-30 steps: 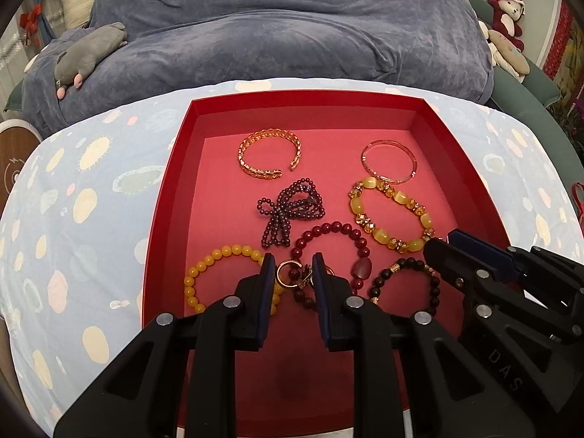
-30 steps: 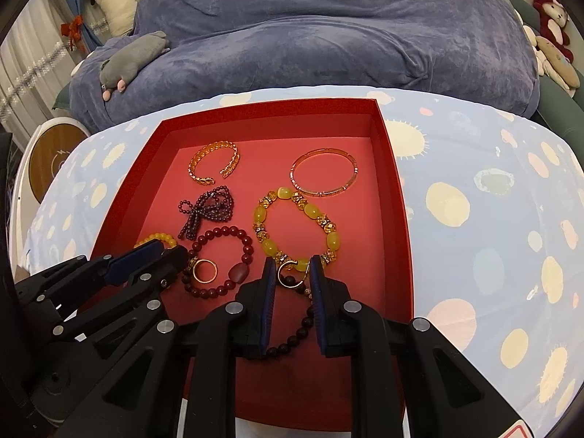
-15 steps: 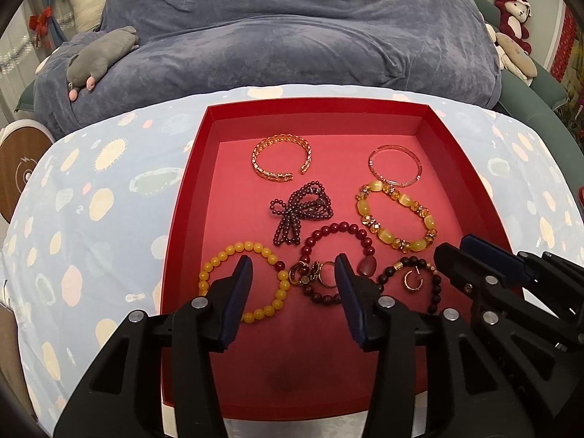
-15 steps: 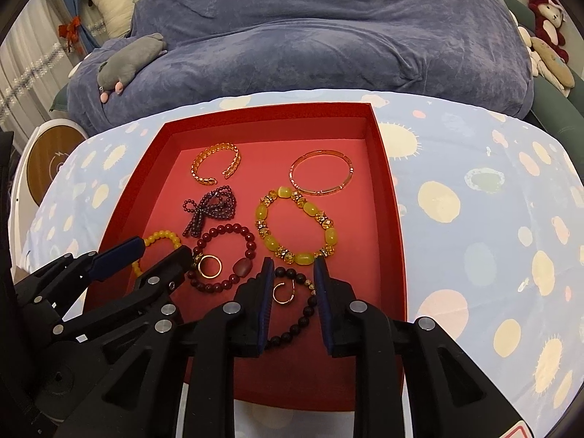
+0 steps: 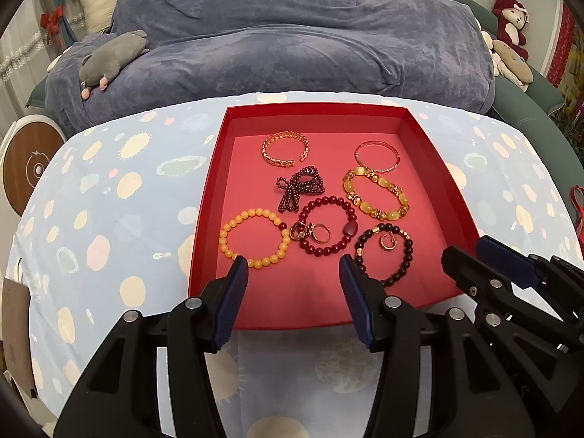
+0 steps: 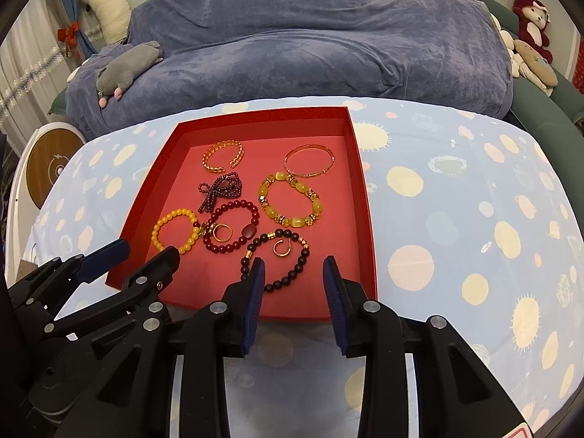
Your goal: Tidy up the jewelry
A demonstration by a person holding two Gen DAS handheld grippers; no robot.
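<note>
Jewelry lies in the red tray (image 5: 211, 197) at the centre of the left wrist view, the tray resting on a bench under a spotted cloth (image 5: 109, 197). The left tool (image 5: 294, 268) hangs at lower centre over the tray's near edge, its jaws wide apart and holding nothing. Just above it in the frame sit the yellow bead bracelet (image 5: 253, 239) and the dark red bracelet (image 5: 326, 224), with gold rings (image 5: 312, 233) lying inside the red loop. Further up are a purple bead bow (image 5: 301, 189), a gold cuff (image 5: 285, 148), a thin bangle (image 5: 377, 156) and an amber bracelet (image 5: 376, 197). The right tool shows as a black frame at lower right.

In the right wrist view the right tool (image 6: 294, 268) is at lower centre, jaws likewise wide and empty, straddling the near arc of the black bead bracelet (image 6: 279, 257). A small gold ear cuff (image 6: 281, 249) lies inside that loop. The tray (image 6: 367, 219) fills centre left; the left tool sits at lower left.

By my reading, every piece is in the tray and both tools are clear, so a placing step looks finished. Any next move would need a low, narrow pinch on one small piece, as the rings touch the red beads and could drag them.
</note>
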